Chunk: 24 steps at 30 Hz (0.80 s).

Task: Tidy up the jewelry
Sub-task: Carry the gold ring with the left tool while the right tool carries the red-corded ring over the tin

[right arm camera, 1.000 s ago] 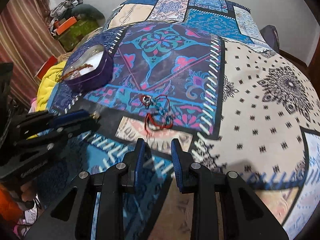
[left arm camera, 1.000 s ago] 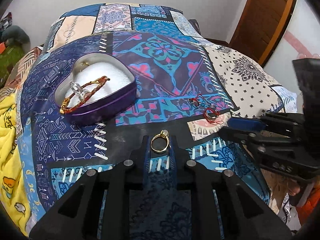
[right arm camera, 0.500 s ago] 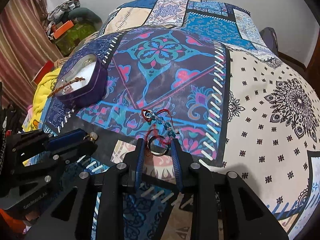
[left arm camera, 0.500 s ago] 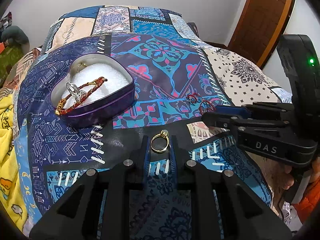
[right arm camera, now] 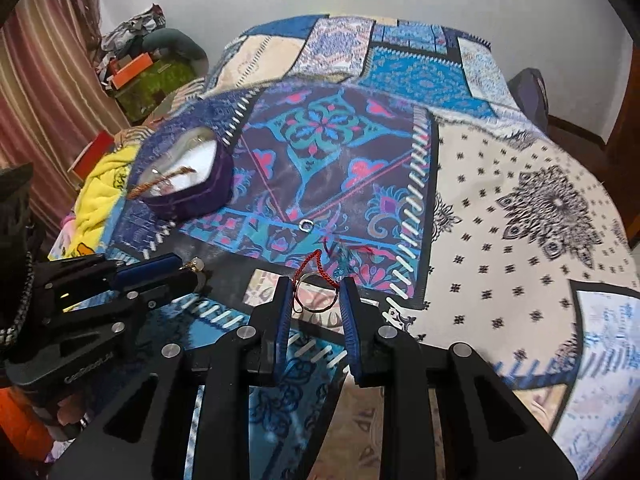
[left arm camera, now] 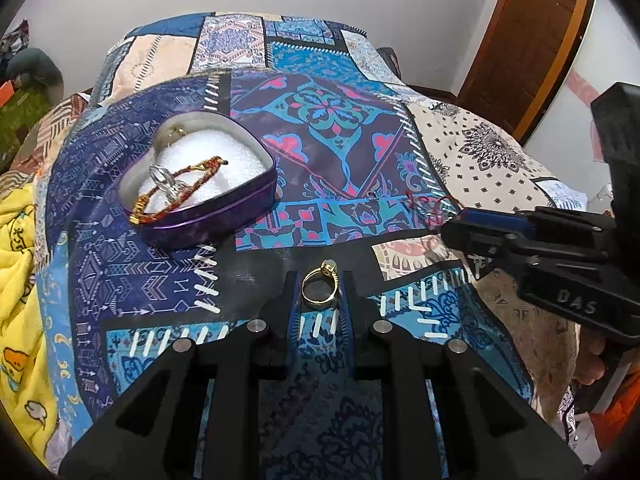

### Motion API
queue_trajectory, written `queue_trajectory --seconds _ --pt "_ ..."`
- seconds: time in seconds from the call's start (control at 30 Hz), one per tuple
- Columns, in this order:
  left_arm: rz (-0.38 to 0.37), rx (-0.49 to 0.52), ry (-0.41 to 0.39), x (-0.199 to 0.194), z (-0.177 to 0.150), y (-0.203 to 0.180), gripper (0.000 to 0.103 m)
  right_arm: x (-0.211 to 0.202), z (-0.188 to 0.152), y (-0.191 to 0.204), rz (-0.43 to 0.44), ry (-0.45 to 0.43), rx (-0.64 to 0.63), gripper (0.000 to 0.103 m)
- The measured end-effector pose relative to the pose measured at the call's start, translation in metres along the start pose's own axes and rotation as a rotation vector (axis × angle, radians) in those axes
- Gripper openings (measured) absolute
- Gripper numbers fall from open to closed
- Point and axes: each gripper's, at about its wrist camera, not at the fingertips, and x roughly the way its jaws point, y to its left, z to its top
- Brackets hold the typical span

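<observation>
Left claw (left arm camera: pixel 320 288) clenches a gold ring (left arm camera: pixel 319 289); right claw (right arm camera: pixel 314 298) grips a silver ring (right arm camera: pixel 316 294) (red-threaded) over the bed (right arm camera: pixel 500 200).

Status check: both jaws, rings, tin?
Left gripper shut on gold ring. Right gripper jaws around silver ring with red cord, closure unclear. Heart tin open, bracelet inside; path to it unobstructed.

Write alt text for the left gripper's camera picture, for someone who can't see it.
A black two-finger left gripper pinches a gold ring above a patchwork bedspread. Behind it to the left, a purple heart-shaped tin holds a braided bracelet and silver ring; the right gripper enters from the right.
</observation>
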Motion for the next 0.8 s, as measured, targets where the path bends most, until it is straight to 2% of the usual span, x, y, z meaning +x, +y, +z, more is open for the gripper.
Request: queue_trajectory --seconds 0.4,0.8 --pt "0.024 -0.022 -0.090 -0.043 0.004 0.010 0.018 -0.027 0.015 0.029 0.029 -0.084 -0.067 0.022" --pt "0.079 -0.092 -0.119 -0.062 -0.005 0.051 0.018 0.005 0.023 0.066 0.102 -0.045 -0.106 0.022"
